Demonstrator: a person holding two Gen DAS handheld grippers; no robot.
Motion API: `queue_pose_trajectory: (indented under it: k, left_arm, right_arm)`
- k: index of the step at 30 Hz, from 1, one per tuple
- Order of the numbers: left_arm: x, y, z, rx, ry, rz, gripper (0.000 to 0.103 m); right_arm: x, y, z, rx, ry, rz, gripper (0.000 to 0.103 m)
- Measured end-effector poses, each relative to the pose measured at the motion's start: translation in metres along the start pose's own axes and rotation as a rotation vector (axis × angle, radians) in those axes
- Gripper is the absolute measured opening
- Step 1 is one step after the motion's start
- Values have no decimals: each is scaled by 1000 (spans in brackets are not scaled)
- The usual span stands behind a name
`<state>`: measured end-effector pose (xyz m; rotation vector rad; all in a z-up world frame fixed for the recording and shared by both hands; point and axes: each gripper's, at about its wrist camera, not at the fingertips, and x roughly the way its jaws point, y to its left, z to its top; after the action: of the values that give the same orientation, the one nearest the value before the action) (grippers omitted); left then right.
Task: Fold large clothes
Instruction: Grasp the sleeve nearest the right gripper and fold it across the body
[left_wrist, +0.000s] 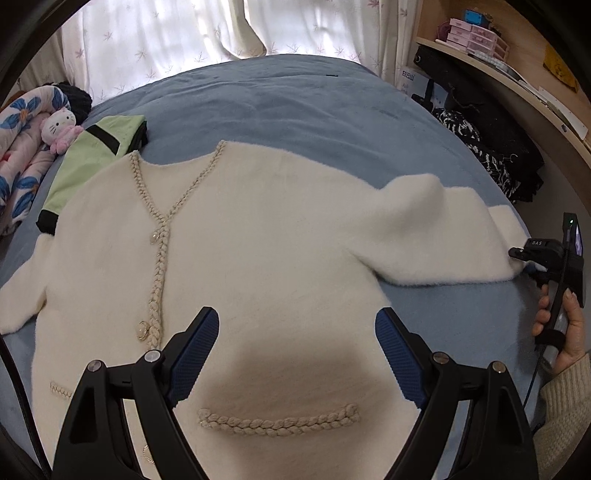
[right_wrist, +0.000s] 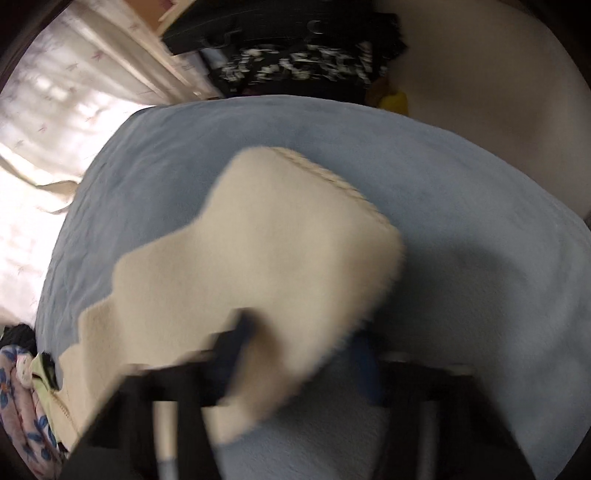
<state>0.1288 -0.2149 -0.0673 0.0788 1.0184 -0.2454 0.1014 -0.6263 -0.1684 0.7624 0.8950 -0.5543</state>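
Cream cardigan (left_wrist: 266, 236) lies face up, spread flat on the blue bedcover (left_wrist: 295, 107), braided trim and buttons showing. One sleeve (left_wrist: 443, 236) stretches out to the right edge of the bed.

Left gripper (left_wrist: 297, 354) hangs over the lower front of the cardigan, jaws wide, nothing between them.

Right gripper (left_wrist: 517, 254), seen from the left wrist view at the cuff end of that sleeve, in the person's hand (left_wrist: 565, 332). Right wrist view is blurred: sleeve cloth lies across the fingers; jaws read as narrow, apparently pinching the sleeve.

Surroundings: green garment (left_wrist: 92, 162) partly under the cardigan's far shoulder; plush toy (left_wrist: 61, 129) and flowered quilt (left_wrist: 18, 147) at left; dark clothes (left_wrist: 491, 147) heaped at right, beside the bed; curtain (left_wrist: 184, 33) behind.
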Motion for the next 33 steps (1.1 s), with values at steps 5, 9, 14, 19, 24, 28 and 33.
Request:
queue_pose_trajectory:
  k: [5, 9, 14, 19, 24, 28, 33]
  left_arm:
    - [-5, 28, -2, -54, -9, 19, 86]
    - [-7, 60, -2, -116, -22, 62, 86]
    - [2, 105, -3, -215, 0, 83, 86]
    - [18, 137, -9, -270, 38, 65, 86]
    - [41, 160, -20, -345, 113, -88, 86]
    - [60, 159, -28, -384, 165, -232, 86]
    - [89, 143, -35, -433, 233, -394, 85]
  right_arm:
    - [-60, 60, -17, -181, -189, 73, 9]
    - [-116, 136, -64, -397, -240, 255, 9]
    - [-140, 220, -154, -668, -154, 427, 9]
    - [-84, 255, -245, -864, 37, 337, 21]
    - [-46, 230, -283, -805, 200, 305, 32]
    - [-61, 206, -289, -764, 176, 312, 49]
    - [-68, 190, -298, -710, 169, 324, 51]
